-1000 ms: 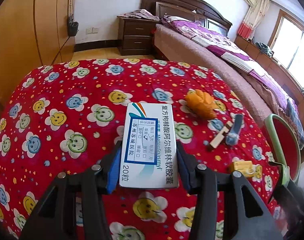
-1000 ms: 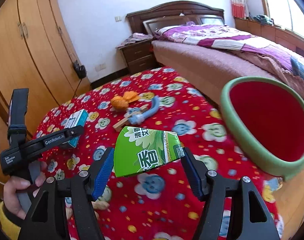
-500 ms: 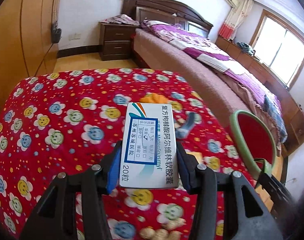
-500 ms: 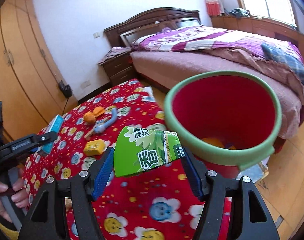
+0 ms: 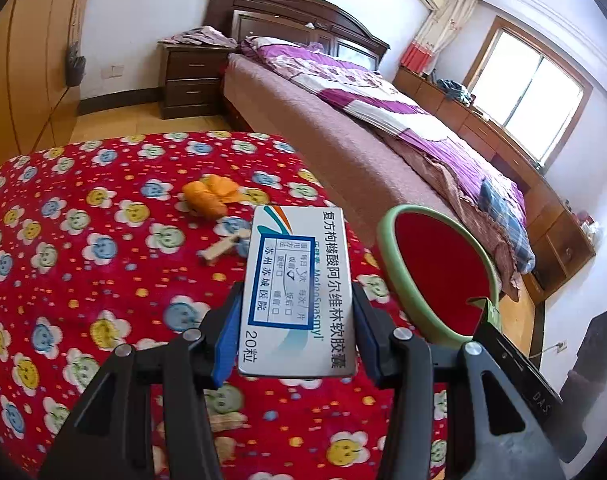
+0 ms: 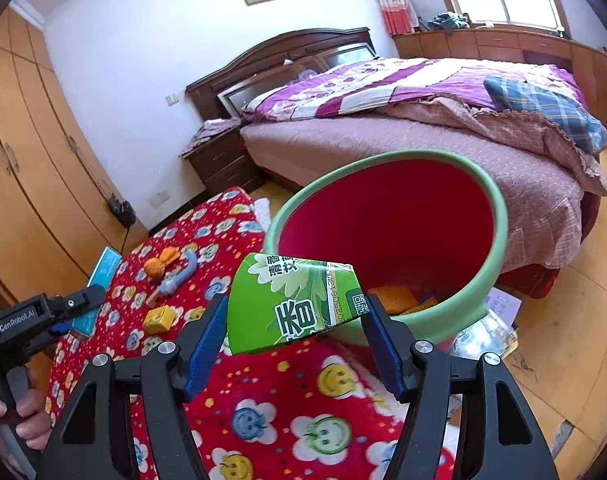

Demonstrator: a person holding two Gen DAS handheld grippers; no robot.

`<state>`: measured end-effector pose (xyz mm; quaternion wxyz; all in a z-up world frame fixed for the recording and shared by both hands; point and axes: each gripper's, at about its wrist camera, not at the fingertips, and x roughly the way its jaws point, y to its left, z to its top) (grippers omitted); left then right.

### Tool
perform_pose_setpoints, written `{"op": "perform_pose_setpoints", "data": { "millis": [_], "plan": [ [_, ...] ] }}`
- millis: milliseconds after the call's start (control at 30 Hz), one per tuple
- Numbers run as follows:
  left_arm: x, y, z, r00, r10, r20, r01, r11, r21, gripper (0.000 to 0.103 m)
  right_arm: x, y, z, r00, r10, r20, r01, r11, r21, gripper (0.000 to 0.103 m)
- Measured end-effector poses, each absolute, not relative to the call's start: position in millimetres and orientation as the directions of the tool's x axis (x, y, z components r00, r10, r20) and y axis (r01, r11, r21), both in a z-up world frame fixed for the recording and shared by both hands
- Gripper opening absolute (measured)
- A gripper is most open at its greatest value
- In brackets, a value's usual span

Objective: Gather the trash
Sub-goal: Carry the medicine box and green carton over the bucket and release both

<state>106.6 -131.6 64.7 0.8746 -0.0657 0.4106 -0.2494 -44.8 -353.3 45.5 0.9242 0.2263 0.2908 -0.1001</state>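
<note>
My left gripper (image 5: 297,328) is shut on a white medicine box (image 5: 299,292) and holds it above the red smiley-flower tablecloth (image 5: 83,260), left of the green-rimmed red bin (image 5: 435,264). My right gripper (image 6: 295,336) is shut on a green carton (image 6: 291,300) and holds it at the near rim of the bin (image 6: 383,232), which has orange scraps inside. The left gripper (image 6: 43,312) with its box also shows at the left of the right wrist view.
An orange peel (image 5: 207,196), a wooden clip (image 5: 223,246) with a blue piece (image 6: 179,276) and a small yellow box (image 6: 159,318) lie on the table. A bed (image 5: 383,128) and nightstand (image 5: 191,76) stand behind. Papers (image 6: 499,312) lie on the floor by the bin.
Both grippers have swung right toward the bin, which now looms larger in both views. The right gripper's carton has reached the bin's rim. Both grips are unchanged.
</note>
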Motion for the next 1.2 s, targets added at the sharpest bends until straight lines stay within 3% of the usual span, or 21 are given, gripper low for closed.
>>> {"op": "perform_pose_setpoints", "data": {
  "millis": [633,1200],
  "plan": [
    [101.7,-257.7,45.0,0.431,-0.564,-0.704,0.560,0.779,-0.281,0.051,-50.6,-424.3,38.0,0.830,-0.113,-0.546,0.383,0.827,0.411,0.068],
    [110.9,-325.3,23.4,0.420,-0.520,-0.744,0.624,0.761,-0.180,0.051,-47.4,-463.7,17.9,0.825,-0.113,-0.553,0.406,0.800,0.442,0.068]
  ]
}}
